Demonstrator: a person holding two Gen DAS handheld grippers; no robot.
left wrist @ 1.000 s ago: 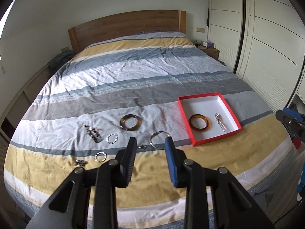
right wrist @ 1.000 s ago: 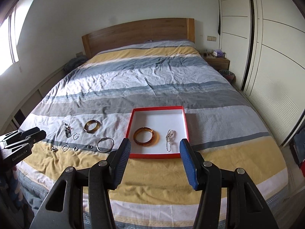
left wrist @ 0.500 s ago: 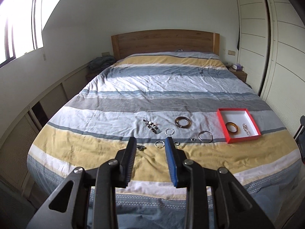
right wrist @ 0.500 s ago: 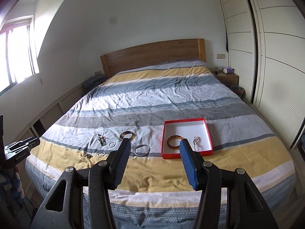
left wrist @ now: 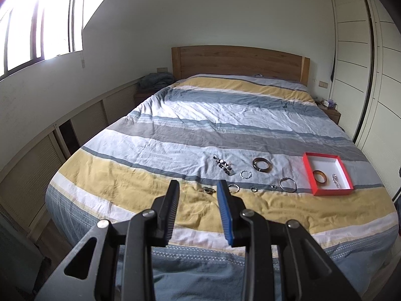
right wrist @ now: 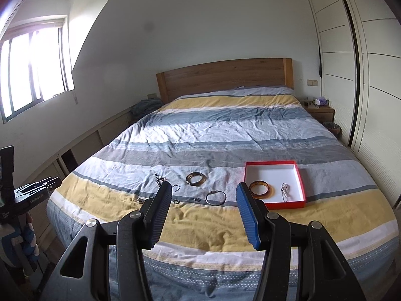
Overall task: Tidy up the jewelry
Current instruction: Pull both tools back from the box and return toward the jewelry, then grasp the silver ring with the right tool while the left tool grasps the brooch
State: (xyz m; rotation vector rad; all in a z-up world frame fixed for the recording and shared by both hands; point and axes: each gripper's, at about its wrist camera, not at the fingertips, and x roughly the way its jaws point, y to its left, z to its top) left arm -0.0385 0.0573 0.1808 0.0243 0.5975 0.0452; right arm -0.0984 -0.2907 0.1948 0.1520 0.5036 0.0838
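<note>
Jaws apart & empty on both grippers; red box (right wrist: 275, 204) holds amber bangle (right wrist: 260, 188) flat, chain (right wrist: 285, 191) lengthwise front-to-back.

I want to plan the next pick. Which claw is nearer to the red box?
Right. The right claw is just left of the red box; the left claw is far left, past the loose rings.

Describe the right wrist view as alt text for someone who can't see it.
An empty, open claw points at a striped bed where a red tray holds an amber bangle and a silver chain. More bangles and rings lie loose on the cover to its left.
</note>
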